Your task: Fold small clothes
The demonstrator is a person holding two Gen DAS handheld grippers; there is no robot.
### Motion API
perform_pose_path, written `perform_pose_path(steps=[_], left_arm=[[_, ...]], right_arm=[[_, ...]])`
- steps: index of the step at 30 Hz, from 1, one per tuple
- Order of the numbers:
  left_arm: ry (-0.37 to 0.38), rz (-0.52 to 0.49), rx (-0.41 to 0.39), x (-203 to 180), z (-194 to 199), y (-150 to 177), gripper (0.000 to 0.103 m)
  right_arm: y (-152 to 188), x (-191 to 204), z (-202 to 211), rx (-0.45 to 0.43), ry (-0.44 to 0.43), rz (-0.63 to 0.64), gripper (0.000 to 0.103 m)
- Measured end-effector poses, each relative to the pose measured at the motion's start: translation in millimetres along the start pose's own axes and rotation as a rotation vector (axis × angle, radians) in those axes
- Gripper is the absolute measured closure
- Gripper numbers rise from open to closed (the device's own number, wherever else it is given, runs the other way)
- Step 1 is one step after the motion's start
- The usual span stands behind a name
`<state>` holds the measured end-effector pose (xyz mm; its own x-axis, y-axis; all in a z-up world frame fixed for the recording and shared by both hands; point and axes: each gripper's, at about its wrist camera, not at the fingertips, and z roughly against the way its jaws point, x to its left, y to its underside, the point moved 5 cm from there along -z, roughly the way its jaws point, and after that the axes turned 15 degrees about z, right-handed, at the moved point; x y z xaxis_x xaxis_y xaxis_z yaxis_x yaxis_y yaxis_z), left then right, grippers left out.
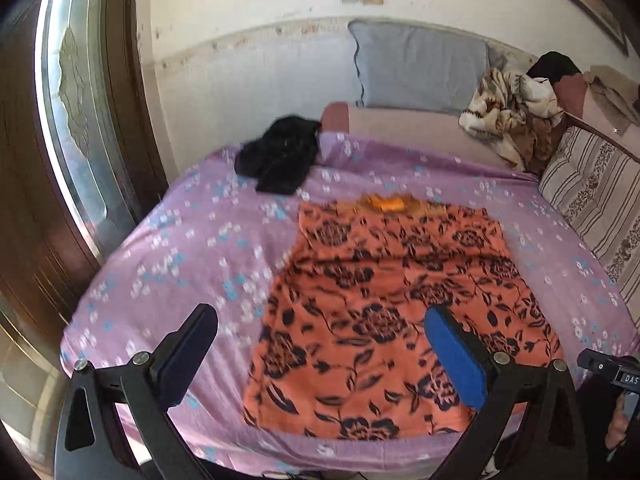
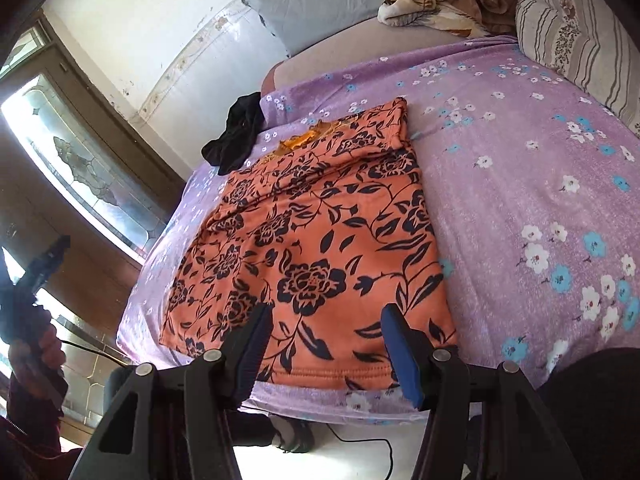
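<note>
Purple floral bedsheet under orange floral garment, stained wall behind.

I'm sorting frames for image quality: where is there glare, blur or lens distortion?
Left wrist view: window blown out, walls bowed by the fisheye, black garment slightly smeared. Right wrist view: window glares, the person's hand blurred, orange garment sharp.

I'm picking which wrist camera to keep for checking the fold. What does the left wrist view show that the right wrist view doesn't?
Only the left wrist view: the maroon and black clothes piled at the far right.

Only the right wrist view: the dark cable on the floor under the bed edge.

Both: the orange floral garment lying flat on the purple bedsheet, the black garment, the grey pillow, both jaws empty.
</note>
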<state>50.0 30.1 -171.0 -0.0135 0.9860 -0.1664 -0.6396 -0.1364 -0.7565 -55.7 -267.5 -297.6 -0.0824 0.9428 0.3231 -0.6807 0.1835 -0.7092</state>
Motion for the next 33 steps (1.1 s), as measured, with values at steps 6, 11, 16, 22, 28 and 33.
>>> perform_pose_path(steps=[6, 11, 16, 22, 28, 33], left_arm=[[-0.068, 0.011, 0.022, -4, -24, 35, 0.0], [-0.095, -0.041, 0.01, 1, -38, 39, 0.0], [-0.121, 0.035, 0.052, 46, -57, 30, 0.0], [-0.147, 0.112, 0.132, 104, -80, 29, 0.0], [-0.073, 0.266, 0.245, 138, -117, 41, 0.028], [-0.025, 0.326, 0.333, 144, -138, 58, 0.073]], right_arm=[[-1, 16, 3, 0.006, -0.015, 0.034, 0.034], [-11, 5, 5, 0.006, -0.016, 0.009, 0.034], [-20, -33, 7, -0.012, 0.001, -0.087, 0.034], [-20, -71, -6, -0.021, -0.016, -0.221, 0.034], [-12, -95, -22, 0.005, -0.046, -0.319, 0.034], [0, -111, -36, 0.034, -0.058, -0.387, 0.034]])
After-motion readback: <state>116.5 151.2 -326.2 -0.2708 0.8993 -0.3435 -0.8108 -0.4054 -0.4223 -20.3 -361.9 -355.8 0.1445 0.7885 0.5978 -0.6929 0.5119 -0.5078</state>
